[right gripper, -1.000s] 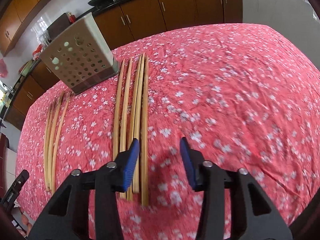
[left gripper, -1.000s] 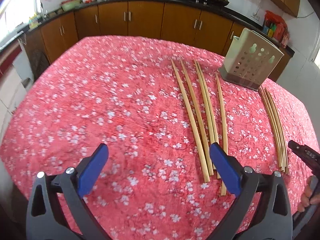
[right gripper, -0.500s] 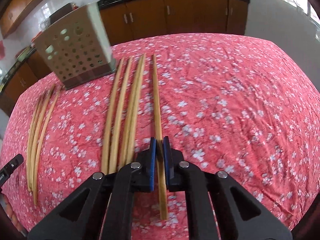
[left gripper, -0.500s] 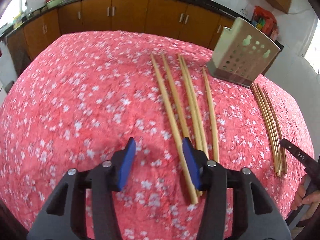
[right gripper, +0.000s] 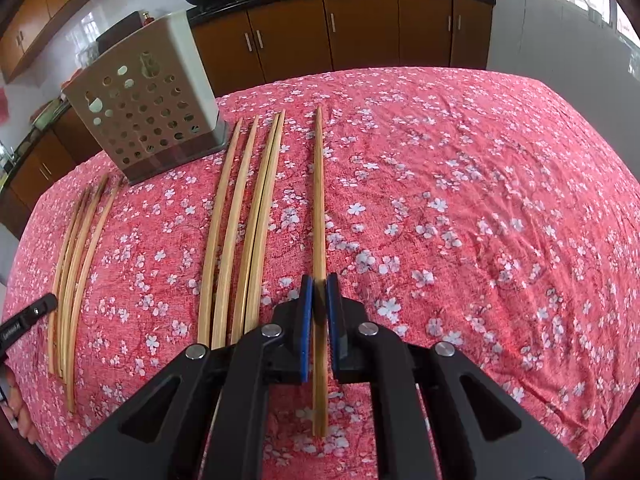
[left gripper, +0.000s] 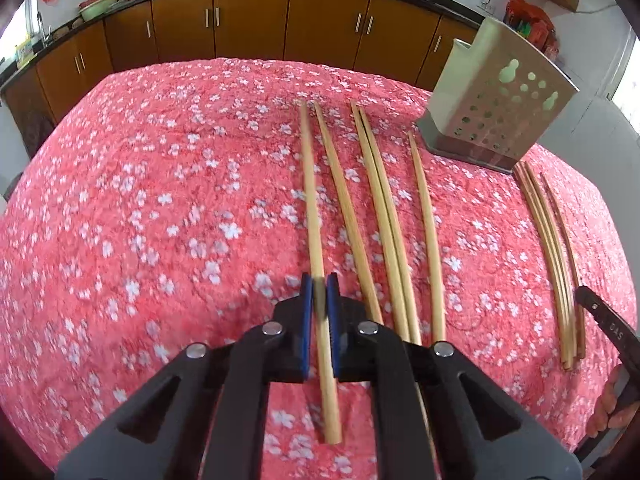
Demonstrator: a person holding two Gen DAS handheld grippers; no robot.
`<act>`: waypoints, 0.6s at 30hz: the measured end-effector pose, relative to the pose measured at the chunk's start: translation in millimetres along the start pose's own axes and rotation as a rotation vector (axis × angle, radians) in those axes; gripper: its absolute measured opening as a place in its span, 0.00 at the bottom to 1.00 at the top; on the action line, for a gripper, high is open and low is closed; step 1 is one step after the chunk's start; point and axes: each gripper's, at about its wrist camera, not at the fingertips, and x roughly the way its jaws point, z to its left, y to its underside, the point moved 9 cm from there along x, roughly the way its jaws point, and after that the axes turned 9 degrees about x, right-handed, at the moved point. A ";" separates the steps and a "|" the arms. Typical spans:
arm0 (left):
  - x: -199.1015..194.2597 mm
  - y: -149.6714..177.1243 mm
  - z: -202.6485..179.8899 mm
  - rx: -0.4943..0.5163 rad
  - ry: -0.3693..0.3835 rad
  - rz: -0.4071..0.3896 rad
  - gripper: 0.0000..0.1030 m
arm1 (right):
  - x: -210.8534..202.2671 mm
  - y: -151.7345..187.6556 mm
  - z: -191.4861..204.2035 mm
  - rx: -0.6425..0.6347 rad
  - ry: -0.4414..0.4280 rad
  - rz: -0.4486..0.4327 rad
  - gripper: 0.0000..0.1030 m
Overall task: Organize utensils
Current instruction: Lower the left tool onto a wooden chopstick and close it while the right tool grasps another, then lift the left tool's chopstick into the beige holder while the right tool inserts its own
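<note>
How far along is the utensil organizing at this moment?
Done: nothing visibly; no chopstick pokes out of the perforated holder. In hand: the left gripper, its jaws just closed, pinches one chopstick; the right gripper pinches another chopstick. Neither looks lifted off the tablecloth. Left: four loose chopsticks and a thin bundle beside the holder.

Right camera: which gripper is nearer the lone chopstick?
Right. The right gripper is shut on the lone chopstick; the left gripper is far left, beside the other bundle.
</note>
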 end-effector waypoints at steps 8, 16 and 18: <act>15.2 -30.4 21.1 0.015 -0.021 -0.055 0.08 | 17.3 -27.0 -10.8 0.010 0.030 -0.046 0.08; 0.1 -13.0 22.3 0.009 0.053 -0.109 0.09 | 17.9 -33.4 -16.7 0.006 0.011 -0.059 0.08; -3.1 -8.2 20.1 0.016 0.057 -0.115 0.09 | 17.8 -32.8 -15.4 -0.002 0.013 -0.069 0.09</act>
